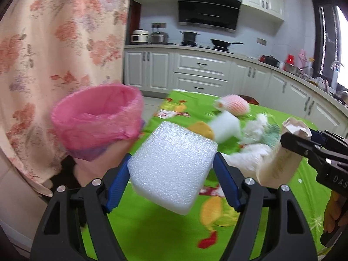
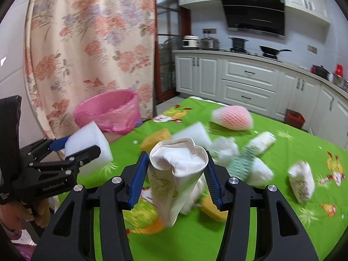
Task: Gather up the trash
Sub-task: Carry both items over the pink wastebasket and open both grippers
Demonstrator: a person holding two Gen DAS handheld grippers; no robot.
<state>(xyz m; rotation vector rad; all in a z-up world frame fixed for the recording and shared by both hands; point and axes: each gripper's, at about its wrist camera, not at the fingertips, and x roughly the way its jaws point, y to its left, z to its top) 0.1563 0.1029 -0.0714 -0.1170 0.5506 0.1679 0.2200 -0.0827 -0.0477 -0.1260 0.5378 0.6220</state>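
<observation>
Left gripper [image 1: 171,163] clamped on white foam block [image 1: 171,165], right gripper [image 2: 177,171] pinching crumpled paper cup [image 2: 176,174], both above green tablecloth [image 1: 152,228], scattered tissues [image 2: 224,148] and pink foam net [image 2: 233,117] beyond, pink-lined bin [image 1: 95,119] at table's left edge.

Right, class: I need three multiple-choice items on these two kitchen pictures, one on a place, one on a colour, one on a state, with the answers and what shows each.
1. Where is the bin with the pink bag?
A. beyond the table's left edge, by the flowered curtain
B. on the counter by the stove
C. among the trash on the table

2. What colour is the tablecloth?
A. blue
B. bright green
C. plain white

3. What is the right claw doing?
A. hanging open with nothing in it
B. gripping a crushed paper cup
C. gripping a yellow sponge

Answers:
1 A: the bin stands beside the curtain.
2 B: the tablecloth is green with cartoon prints.
3 B: the right claw pinches the paper cup.
</observation>
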